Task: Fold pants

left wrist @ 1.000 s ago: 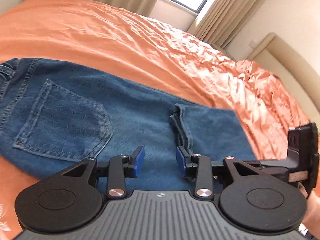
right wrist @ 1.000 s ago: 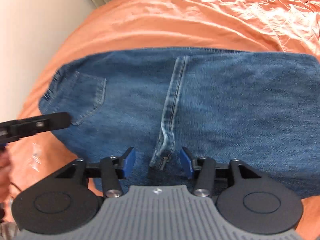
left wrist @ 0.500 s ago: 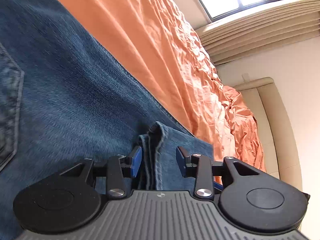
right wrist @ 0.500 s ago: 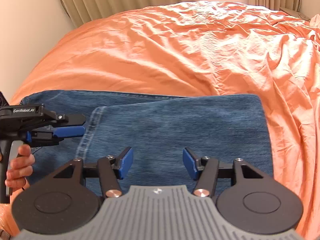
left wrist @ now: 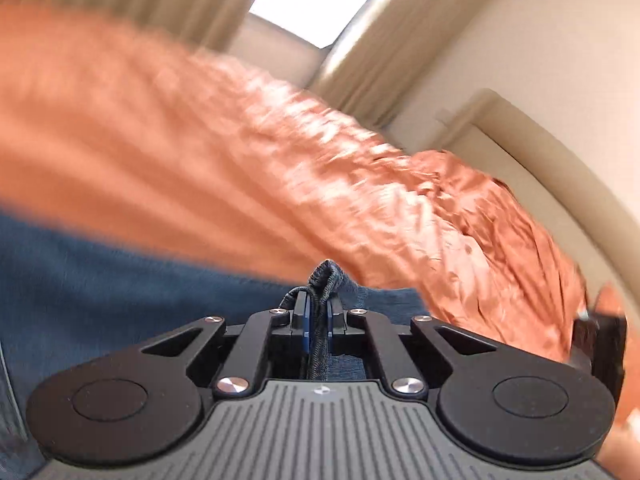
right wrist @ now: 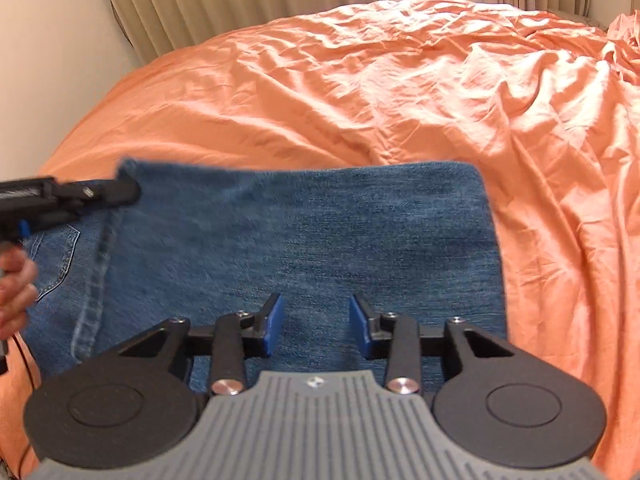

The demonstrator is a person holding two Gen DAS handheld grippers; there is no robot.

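Jeans (right wrist: 296, 240) lie folded on the orange bedsheet (right wrist: 400, 88). Left gripper (left wrist: 318, 316) is clamped on a bunched denim edge; right gripper (right wrist: 316, 330) hovers above the denim, jaws apart.

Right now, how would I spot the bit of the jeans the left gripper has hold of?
Start at the orange bedsheet, then the blue jeans lying on it. At their far left corner, the left gripper pinches a raised hem edge, the only denim lifted off the flat layers.
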